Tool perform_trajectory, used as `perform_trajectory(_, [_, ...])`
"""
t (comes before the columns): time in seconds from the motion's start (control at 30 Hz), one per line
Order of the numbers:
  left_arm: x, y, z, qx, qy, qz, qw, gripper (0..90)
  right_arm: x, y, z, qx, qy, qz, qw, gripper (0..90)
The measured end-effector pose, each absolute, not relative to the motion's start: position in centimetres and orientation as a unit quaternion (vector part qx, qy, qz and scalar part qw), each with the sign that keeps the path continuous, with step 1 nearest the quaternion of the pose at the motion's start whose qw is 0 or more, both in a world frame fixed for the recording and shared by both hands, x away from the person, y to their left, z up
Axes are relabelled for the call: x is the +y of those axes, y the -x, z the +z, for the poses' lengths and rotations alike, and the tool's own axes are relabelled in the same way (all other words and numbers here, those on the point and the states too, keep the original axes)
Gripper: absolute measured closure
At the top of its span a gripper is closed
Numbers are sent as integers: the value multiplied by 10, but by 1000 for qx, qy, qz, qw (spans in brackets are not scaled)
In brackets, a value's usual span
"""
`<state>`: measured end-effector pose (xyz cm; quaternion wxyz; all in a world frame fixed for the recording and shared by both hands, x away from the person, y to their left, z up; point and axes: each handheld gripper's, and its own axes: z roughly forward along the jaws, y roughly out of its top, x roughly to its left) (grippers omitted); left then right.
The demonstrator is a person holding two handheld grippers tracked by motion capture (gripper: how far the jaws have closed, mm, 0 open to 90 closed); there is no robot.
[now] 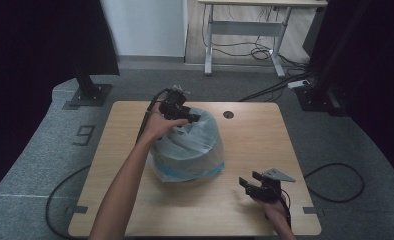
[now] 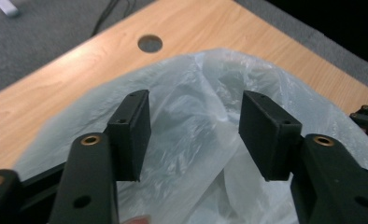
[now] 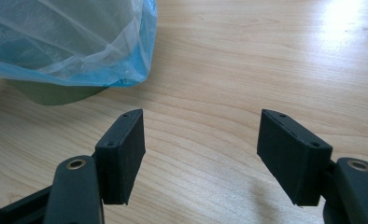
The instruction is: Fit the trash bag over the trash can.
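Note:
A round bin with a pale blue translucent plastic bag [image 1: 187, 145] pulled over it stands in the middle of the wooden table [image 1: 255, 135]. My left gripper [image 1: 192, 118] hovers at the bag's far upper rim. In the left gripper view the left gripper [image 2: 194, 126] has its jaws apart, with crumpled bag plastic [image 2: 196, 84] showing between and beyond them, and no pad presses on it. My right gripper [image 1: 247, 181] rests low near the table's front right, open over bare wood [image 3: 201, 149]. The bag's blue edge [image 3: 126, 79] and the bin's dark green base [image 3: 51, 93] lie ahead to its left.
A round cable hole [image 1: 228, 114] sits in the table behind the bin. On the grey floor are cables [image 1: 335, 182], two black stand bases [image 1: 90, 94], and a white desk frame [image 1: 245, 30] at the back. The other gripper's tip shows at the edge [image 2: 366, 119].

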<state>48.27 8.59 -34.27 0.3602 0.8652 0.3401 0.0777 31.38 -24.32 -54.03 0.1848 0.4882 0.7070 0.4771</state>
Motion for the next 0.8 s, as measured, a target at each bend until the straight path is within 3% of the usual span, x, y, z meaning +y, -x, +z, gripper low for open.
perform_trajectory(0.6, [57, -492, -373, 342, -897, 52, 277, 421, -239, -312, -540, 725, -470, 472, 174, 310])
perform_trajectory(0.8, [63, -487, -370, 337, -891, 59, 298, 404, -238, -312, -539, 730, -463, 471, 172, 308])
